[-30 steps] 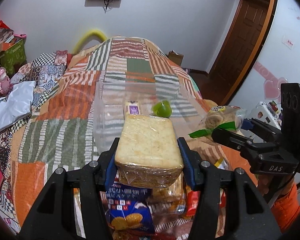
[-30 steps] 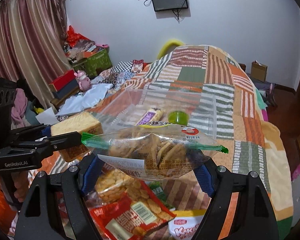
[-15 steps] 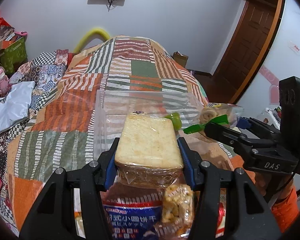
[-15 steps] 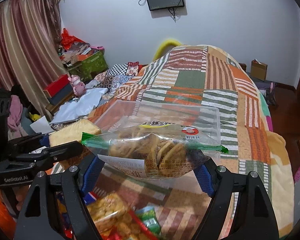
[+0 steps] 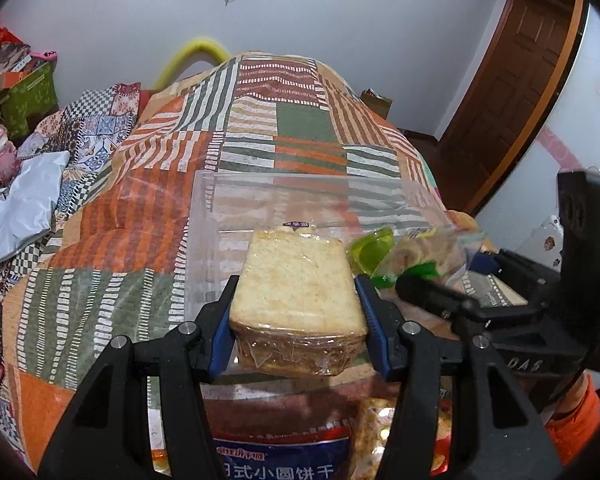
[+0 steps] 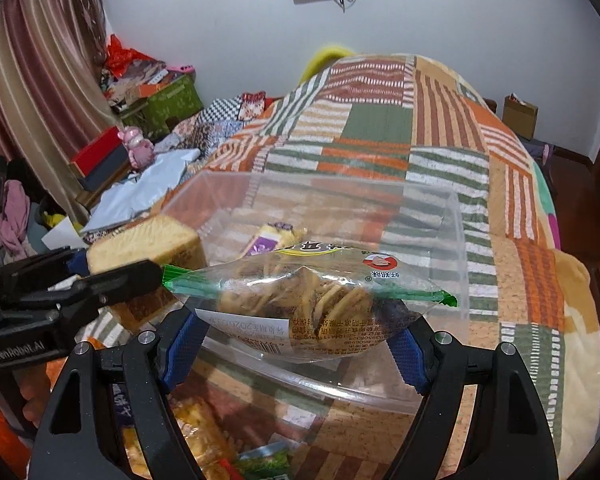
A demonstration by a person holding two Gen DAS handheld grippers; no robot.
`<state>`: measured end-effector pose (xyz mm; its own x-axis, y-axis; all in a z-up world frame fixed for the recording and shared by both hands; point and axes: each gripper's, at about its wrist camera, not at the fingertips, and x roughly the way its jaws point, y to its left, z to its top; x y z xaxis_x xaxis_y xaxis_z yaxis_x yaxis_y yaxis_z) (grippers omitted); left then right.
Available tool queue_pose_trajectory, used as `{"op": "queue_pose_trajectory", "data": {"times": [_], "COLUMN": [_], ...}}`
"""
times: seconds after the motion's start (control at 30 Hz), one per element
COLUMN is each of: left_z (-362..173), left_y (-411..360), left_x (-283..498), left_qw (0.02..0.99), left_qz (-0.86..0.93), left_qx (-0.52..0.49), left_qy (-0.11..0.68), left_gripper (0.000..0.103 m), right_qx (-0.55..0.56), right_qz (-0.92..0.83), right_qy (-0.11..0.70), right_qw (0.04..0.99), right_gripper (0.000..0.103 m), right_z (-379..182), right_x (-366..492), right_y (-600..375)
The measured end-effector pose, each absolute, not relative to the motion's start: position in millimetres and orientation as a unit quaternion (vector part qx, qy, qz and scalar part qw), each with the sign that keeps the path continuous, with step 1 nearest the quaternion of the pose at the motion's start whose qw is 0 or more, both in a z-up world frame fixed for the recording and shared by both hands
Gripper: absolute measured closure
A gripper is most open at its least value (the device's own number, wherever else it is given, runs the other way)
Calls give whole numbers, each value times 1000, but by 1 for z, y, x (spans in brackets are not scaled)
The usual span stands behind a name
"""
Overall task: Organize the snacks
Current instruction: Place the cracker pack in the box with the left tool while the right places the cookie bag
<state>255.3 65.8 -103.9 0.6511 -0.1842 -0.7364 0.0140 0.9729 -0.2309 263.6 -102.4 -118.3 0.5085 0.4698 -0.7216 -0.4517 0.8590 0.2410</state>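
My left gripper [image 5: 296,320] is shut on a plastic-wrapped bread loaf [image 5: 296,284], held just above the near rim of a clear plastic bin [image 5: 204,216] on the bed. My right gripper [image 6: 296,340] is shut on a clear biscuit bag [image 6: 300,300] with green ends, also over the bin's near rim [image 6: 456,240]. The bread [image 6: 148,240] and left gripper [image 6: 112,280] show at the left of the right wrist view. The biscuit bag [image 5: 424,248] and right gripper [image 5: 460,304] show at the right of the left wrist view. Inside the bin lie a purple-labelled snack [image 6: 268,240] and a green jelly cup [image 5: 370,250].
A patchwork quilt [image 5: 140,208] covers the bed. More snack packets lie below the grippers: a blue biscuit bag [image 5: 280,456] and cracker packets [image 6: 204,432]. Clutter and boxes [image 6: 156,96] stand at the far left; a wooden door [image 5: 516,80] is at the right.
Both grippers have moved forward and up with their snacks, from over the snack pile to over the bin's near rim. The bin now looks closer.
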Motion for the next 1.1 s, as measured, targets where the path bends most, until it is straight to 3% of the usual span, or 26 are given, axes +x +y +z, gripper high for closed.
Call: {"op": "queue_pose_trajectory", "data": {"times": [0.63, 0.73, 0.9, 1.1], "left_z": [-117, -116, -108, -92], "left_y": [63, 65, 69, 66], "left_x": [276, 273, 264, 245], "left_qw": [894, 892, 897, 903], "left_qz": [-31, -31, -25, -29], "left_qx": [-83, -88, -95, -90], "left_qy": [439, 443, 432, 419], "left_gripper": [48, 41, 22, 20], "right_qx": [13, 18, 20, 0], "right_qz": [273, 270, 270, 275], "right_qy": [450, 453, 458, 449], "right_qw": [850, 849, 847, 850], "right_gripper": [21, 20, 19, 19], "right_z": [-132, -131, -126, -117], "right_x": [270, 269, 264, 249], "right_y": [-105, -108, -112, -113]}}
